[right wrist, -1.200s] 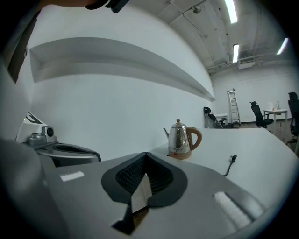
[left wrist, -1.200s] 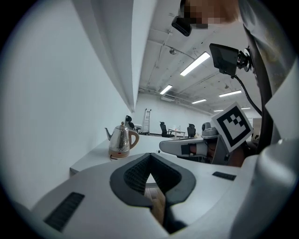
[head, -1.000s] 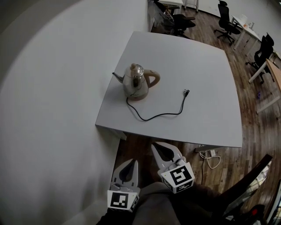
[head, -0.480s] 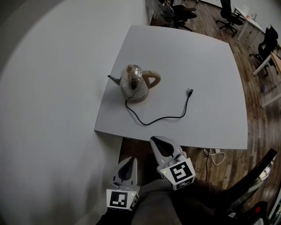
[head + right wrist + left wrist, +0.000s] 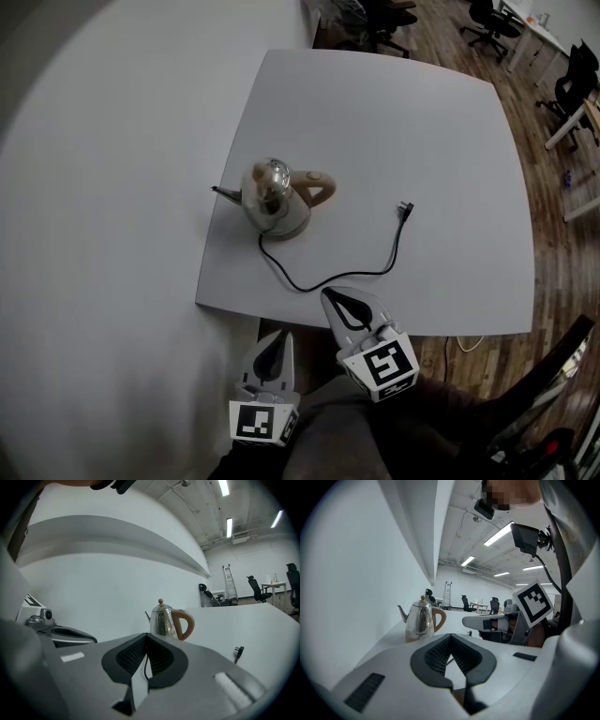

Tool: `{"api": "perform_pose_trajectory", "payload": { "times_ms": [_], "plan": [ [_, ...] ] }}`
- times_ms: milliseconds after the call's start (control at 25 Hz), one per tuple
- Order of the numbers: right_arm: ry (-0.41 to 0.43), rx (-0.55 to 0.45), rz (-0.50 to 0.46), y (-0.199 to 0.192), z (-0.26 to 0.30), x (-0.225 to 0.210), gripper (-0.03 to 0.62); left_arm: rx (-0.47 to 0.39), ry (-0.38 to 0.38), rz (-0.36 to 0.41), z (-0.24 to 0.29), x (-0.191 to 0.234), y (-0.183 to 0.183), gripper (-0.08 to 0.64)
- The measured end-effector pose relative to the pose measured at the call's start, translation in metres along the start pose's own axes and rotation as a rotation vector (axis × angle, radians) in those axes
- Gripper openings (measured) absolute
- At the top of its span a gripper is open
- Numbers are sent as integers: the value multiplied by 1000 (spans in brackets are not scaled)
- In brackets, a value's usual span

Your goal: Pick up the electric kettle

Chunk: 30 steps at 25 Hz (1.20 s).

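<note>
One kettle (image 5: 275,197) stands upright on the one table (image 5: 431,112), close to the table's left edge. Its spout points toward that edge and its handle toward the table's middle. One black cord (image 5: 328,274) runs from the kettle's base across the table top to one plug (image 5: 405,209), lying loose. Two grippers noted. The left gripper (image 5: 280,337) is off the table, short of its near edge. The right gripper (image 5: 333,298) has its tips at that edge. Both have jaws pressed together, empty, well apart from the kettle.
</note>
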State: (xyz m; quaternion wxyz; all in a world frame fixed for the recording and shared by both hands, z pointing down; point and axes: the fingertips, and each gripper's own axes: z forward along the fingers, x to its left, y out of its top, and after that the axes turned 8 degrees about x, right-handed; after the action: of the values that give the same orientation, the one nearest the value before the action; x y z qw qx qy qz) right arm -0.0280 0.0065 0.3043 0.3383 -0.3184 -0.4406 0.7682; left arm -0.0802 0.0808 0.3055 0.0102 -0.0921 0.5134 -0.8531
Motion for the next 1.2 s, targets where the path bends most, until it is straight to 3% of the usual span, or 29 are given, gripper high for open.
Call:
{"api": "perform_pose_trajectory", "payload": {
  "times_ms": [560,1200],
  "plan": [
    [12,-2,2,23,36,-40,0,-10,7,9,44,13,35,-2],
    [-98,45,24,32,86,-40,0,-4,-106,15,73,67,52,-2]
  ]
}}
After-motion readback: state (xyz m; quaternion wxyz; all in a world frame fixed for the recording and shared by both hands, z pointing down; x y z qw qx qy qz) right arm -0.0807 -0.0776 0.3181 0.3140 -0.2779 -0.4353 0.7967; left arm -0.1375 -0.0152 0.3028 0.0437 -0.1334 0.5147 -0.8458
